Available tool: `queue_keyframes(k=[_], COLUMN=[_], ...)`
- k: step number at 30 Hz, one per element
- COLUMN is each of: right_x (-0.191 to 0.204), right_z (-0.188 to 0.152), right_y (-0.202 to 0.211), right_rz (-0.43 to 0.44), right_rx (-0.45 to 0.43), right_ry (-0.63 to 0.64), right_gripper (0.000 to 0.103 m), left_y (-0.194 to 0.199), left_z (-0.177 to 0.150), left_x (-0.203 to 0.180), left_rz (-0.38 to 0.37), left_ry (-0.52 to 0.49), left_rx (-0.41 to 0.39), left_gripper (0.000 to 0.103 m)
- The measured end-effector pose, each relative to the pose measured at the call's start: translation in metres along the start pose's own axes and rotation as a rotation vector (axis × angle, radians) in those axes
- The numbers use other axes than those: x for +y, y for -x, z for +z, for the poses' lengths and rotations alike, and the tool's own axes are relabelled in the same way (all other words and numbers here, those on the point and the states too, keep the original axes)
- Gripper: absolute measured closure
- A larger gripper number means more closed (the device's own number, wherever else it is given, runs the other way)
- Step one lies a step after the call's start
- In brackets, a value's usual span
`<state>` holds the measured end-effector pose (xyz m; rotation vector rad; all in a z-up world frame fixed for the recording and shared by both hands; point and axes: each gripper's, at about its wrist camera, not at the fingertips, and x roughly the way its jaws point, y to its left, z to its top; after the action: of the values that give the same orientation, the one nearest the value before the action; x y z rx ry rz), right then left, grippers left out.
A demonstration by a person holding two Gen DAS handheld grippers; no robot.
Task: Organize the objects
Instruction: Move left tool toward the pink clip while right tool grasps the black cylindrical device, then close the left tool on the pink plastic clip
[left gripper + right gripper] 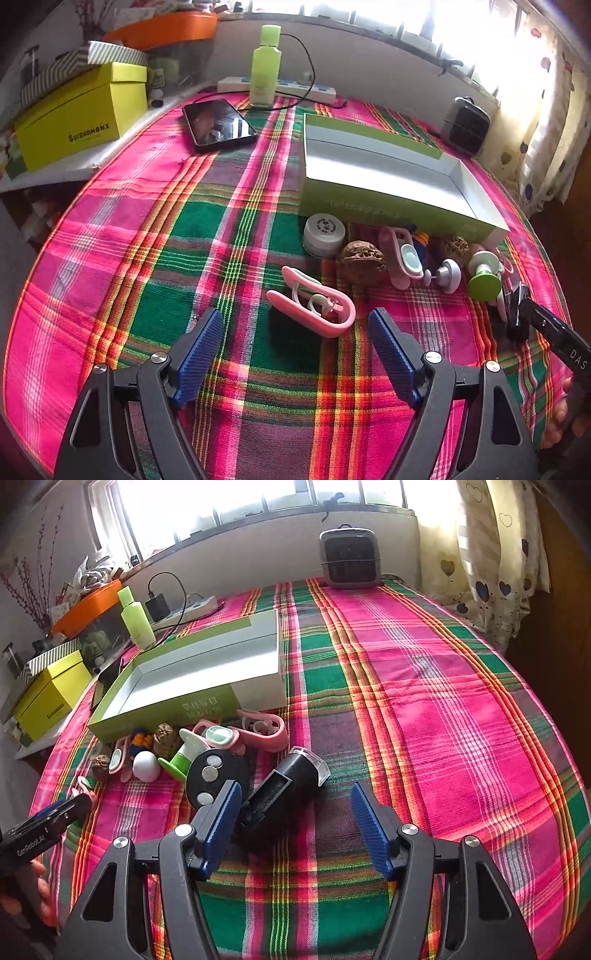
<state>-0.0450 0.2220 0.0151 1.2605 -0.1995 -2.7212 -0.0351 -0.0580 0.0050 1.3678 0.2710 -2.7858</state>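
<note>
A shallow green-and-white box [369,208] [166,712] stands open on the plaid cloth, with nothing visible inside it. Small items lie along its near wall: a white jar [325,234], a walnut [364,260], pink clips and a green-and-white piece [484,275]. My left gripper [295,326] is open, and a pink U-shaped clip [317,306] lies just beyond its tips. My right gripper [295,797] is open. A black cylindrical device with a clear end [284,790] lies between its fingers, close to the left pad. Beside it sits a black disc with coin cells [212,775].
At the back of the table are a phone [219,123], a light green bottle [265,66] and a power strip [236,84]. A yellow box [74,118] rests on a side shelf. A small grey heater [349,557] stands by the wall. Bare plaid cloth [443,701] stretches to the right.
</note>
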Motion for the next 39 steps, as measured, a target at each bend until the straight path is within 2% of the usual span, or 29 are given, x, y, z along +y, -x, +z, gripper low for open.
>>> queue_keyframes(k=[6, 18, 21, 30, 34, 39], right_x=[0.003, 0.011, 0.008, 0.008, 0.010, 0.011], right_z=[0.001, -0.001, -0.003, -0.001, 0.000, 0.001], right_y=[-0.006, -0.005, -0.004, -0.006, -0.009, -0.011], right_rz=[0.014, 0.017, -0.011, -0.013, -0.018, -0.028], right_rx=[0.020, 0.042, 0.051, 0.052, 0.049, 0.039], right_ry=[0.007, 0.089, 0.111, 0.128, 0.136, 0.143], right_gripper=[0.049, 0.068, 0.070, 0.071, 0.071, 0.071], left_y=[-0.006, -0.007, -0.006, 0.000, 0.003, -0.001], left_z=[0.009, 0.010, 0.009, 0.004, 0.003, 0.006], left_x=[0.006, 0.009, 0.011, 0.022, 0.031, 0.032], left_rz=[0.018, 0.039, 0.048, 0.050, 0.051, 0.091], left_ry=[0.030, -0.003, -0.014, -0.054, -0.028, -0.014], left_rx=[-0.008, -0.002, 0.001, 0.027, 0.028, 0.016], left_gripper=[0.025, 0.031, 0.031, 0.031, 0.031, 0.031])
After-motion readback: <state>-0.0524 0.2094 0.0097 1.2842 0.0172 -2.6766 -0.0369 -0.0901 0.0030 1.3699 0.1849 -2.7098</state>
